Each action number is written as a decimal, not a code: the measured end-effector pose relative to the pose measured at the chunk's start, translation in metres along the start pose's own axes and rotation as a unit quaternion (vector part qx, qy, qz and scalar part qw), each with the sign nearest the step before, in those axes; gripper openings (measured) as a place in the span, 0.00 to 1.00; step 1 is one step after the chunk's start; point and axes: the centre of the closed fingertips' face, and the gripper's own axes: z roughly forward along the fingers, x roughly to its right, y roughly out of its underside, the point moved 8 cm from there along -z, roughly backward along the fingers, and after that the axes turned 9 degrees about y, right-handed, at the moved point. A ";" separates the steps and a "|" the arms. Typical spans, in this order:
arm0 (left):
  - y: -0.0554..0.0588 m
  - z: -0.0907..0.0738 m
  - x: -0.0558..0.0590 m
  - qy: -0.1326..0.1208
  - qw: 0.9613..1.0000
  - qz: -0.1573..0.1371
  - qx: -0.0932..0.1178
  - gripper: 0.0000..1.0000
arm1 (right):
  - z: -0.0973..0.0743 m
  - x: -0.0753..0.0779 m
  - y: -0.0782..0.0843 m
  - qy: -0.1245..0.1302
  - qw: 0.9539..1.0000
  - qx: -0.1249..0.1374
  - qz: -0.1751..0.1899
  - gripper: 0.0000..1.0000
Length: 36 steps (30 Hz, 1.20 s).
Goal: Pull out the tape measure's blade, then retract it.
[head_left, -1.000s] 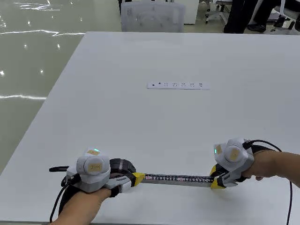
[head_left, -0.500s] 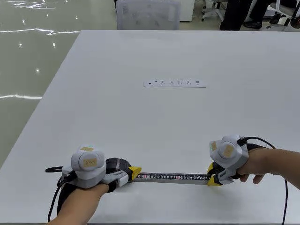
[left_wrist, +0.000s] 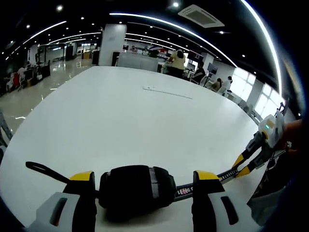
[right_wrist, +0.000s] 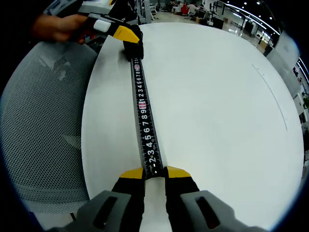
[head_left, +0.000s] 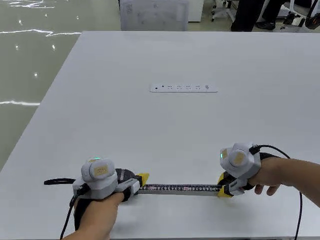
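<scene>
Left tongs (head_left: 137, 181): clenched on the tape case (left_wrist: 137, 186), near table (head_left: 175, 130) edge.
Blade (right_wrist: 143, 111): drawn out, flat along the table.
Right tongs (right_wrist: 154, 173): pinching blade tip.
Risk: tip slips loose, spring likely whips blade back; release gradually.

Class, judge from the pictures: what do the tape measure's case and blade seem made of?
The case: probably black plastic or rubber, matte with a dull sheen. The blade: likely thin painted metal, a flat pale strip with printed numerals.

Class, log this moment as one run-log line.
left gripper: shut on case | right gripper: shut on blade | blade: extended between grippers, over table | retract: not yet done
</scene>
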 end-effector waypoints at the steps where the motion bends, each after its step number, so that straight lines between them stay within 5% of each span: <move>1: 0.001 0.002 -0.001 -0.005 1.000 -0.001 -0.003 0.77 | 0.000 0.000 0.000 0.000 1.000 0.000 0.000 0.14; 8: 0.000 0.000 -0.006 -0.016 1.000 -0.005 0.003 0.67 | 0.000 0.000 0.000 0.002 1.000 -0.001 0.005 0.14; 22: 0.008 0.001 -0.004 -0.030 0.996 0.071 -0.044 0.65 | 0.000 -0.001 0.000 0.005 1.000 0.004 0.013 0.14; 36: 0.006 0.000 -0.008 -0.018 0.996 0.068 -0.051 0.63 | -0.002 -0.002 0.000 0.008 1.000 0.008 0.018 0.13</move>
